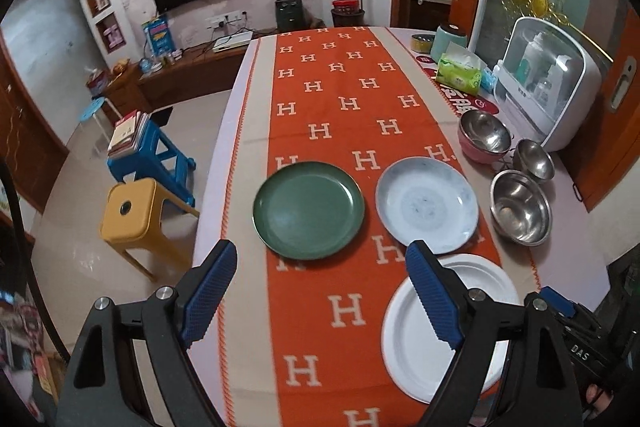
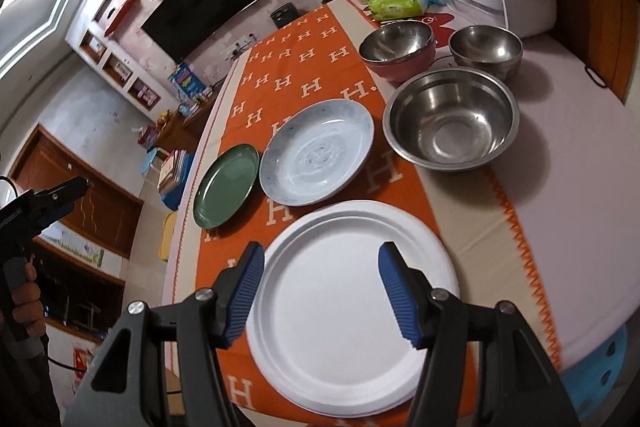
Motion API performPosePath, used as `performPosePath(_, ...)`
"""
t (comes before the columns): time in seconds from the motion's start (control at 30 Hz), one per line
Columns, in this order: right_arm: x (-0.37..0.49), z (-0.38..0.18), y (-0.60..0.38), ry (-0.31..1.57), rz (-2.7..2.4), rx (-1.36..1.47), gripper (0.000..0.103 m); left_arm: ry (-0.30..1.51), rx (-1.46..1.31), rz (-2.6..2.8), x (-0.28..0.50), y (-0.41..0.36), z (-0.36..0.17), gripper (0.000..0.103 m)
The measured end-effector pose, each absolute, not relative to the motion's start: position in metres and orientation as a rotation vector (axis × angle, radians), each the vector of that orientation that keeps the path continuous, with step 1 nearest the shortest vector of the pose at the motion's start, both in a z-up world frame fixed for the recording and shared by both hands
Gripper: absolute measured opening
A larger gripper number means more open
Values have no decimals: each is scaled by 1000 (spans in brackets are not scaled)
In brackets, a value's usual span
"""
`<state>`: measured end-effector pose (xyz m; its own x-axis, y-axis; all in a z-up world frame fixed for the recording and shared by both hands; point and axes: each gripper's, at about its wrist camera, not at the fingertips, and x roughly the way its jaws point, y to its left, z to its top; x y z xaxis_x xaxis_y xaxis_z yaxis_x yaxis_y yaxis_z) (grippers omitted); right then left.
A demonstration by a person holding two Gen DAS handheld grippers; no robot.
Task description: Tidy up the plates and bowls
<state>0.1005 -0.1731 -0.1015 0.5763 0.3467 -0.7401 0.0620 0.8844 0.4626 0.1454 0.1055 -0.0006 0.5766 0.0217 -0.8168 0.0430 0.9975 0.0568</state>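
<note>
Left gripper hangs above the worktop, jaws wide, nothing between them; round green ceramic plate ahead, pale blue plate beside it. Right wrist view: right gripper half open, empty, over white paper plate; three steel bowls beyond.

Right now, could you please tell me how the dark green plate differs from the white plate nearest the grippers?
The dark green plate is glossy and smaller; the white plate is matte and larger. The green one lies farther away, near the table's edge. Both lie flat and empty on the orange cloth.
</note>
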Motion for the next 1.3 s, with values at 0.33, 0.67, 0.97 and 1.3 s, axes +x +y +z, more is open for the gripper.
performPosePath(0.33,107,-109,-143,894,49,528,60,1026,130,-179,210,118,-21,88)
performPosePath(0.67,124,-119,-135,828,-83,522,60,1069,235,-354,270,84,-59,88)
performPosePath(0.97,152,-125,-128,801,-141,430,60,1097,328,-466,304,53,-95,88)
performPosePath(1.3,190,-147,-117,839,-133,312,60,1100,362,-600,326,35,-137,88)
